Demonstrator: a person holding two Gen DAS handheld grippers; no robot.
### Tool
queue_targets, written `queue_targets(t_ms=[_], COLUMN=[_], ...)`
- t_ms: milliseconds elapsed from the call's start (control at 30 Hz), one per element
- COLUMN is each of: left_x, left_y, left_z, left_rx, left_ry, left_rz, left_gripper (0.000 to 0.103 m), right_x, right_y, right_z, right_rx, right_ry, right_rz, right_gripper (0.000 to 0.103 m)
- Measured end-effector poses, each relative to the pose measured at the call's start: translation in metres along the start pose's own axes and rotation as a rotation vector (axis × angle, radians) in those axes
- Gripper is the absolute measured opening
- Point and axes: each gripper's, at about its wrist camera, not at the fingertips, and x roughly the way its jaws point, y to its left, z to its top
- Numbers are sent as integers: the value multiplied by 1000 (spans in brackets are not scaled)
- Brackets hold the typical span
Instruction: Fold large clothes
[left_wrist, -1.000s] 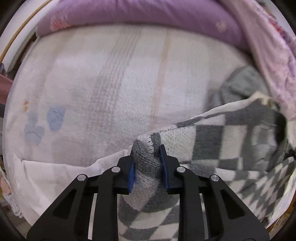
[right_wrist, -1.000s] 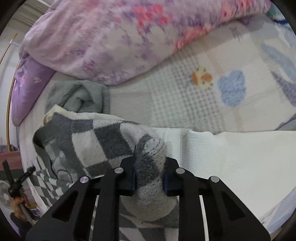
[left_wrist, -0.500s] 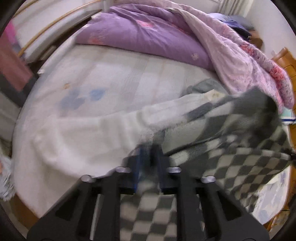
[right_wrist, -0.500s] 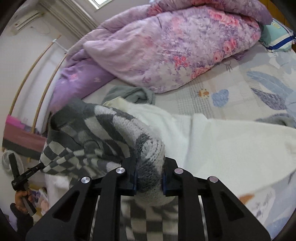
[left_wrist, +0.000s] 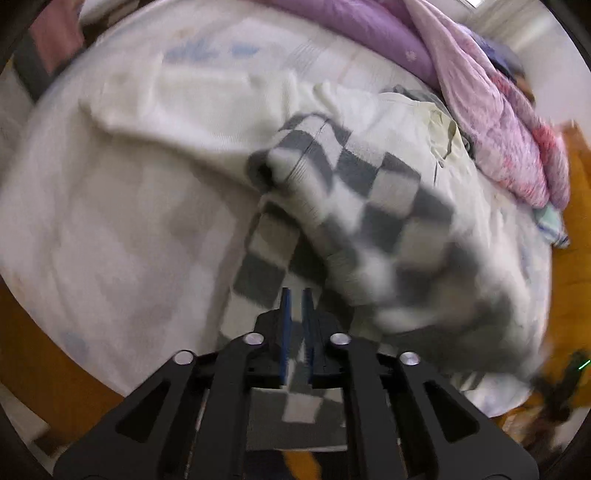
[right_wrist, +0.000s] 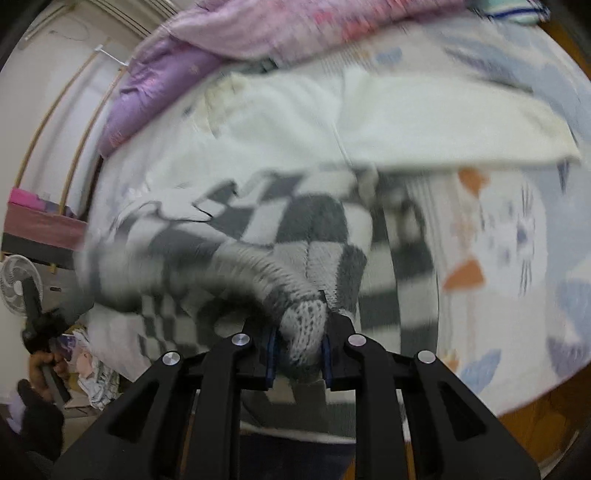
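A grey-and-white checkered knit sweater (left_wrist: 369, 206) hangs in the air between both grippers, above the bed. My left gripper (left_wrist: 295, 295) is shut on a thin edge of the sweater. My right gripper (right_wrist: 297, 332) is shut on a thick knit bunch of the same sweater (right_wrist: 288, 236). Both views are motion-blurred. Part of the sweater drapes back onto a cream-white garment (left_wrist: 184, 107) spread on the bed; the garment also shows in the right wrist view (right_wrist: 406, 114).
The bed has a pale printed sheet (right_wrist: 509, 251). A purple and pink floral duvet (left_wrist: 498, 110) is piled along the far side. A wooden bed edge (left_wrist: 44, 350) runs below. A fan (right_wrist: 18, 280) and a person's gloved hand (right_wrist: 40, 369) are at the left.
Both grippers have risen and pulled back from the bed, lifting the checkered sweater with them. More of the bed and the cream garment is in view now.
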Motion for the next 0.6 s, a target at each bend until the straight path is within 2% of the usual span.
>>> queue_targets(t_ms=[33,67,133,167,200,267,300,433,533,600], left_x=[3,5,8,13,18,29,37,66,78,85], left_y=[10,18,34,44,52,61,64,65,57,50], left_z=[-4,-8,-11,-11,-10,-1,5,32,52,62], left_rx=[-39,-72,-146,-202,-247,-292,-300,-318,-299,-296], left_ry=[1,-10,-33,-29,-22,-12,-14,-7,-29,-27], left_rz=[-22,-34,-78,-100,-109,-127,-112,-106,-117,-131], left_gripper=[35,60,67,73,74,77,77,77,77,77], right_x=[11,19,24,21,19,14,13,1,1,5], right_y=[-3,-4,-1,1,2,-1,-7,-35,-66,-73], right_z=[-10,-20,-34,-42,-45,-56,-59,-79,-98,-104], right_rx=[14,20,26,45,67,117,141,305,611,743], right_ry=[24,38,29,6,-5,-10,-19,-44,-91,-135], right_rz=[-21,-42,-70,-73,-63,-89,-82,6,247,367], right_gripper=[22,22,25,30,34,63,68,71,71,72])
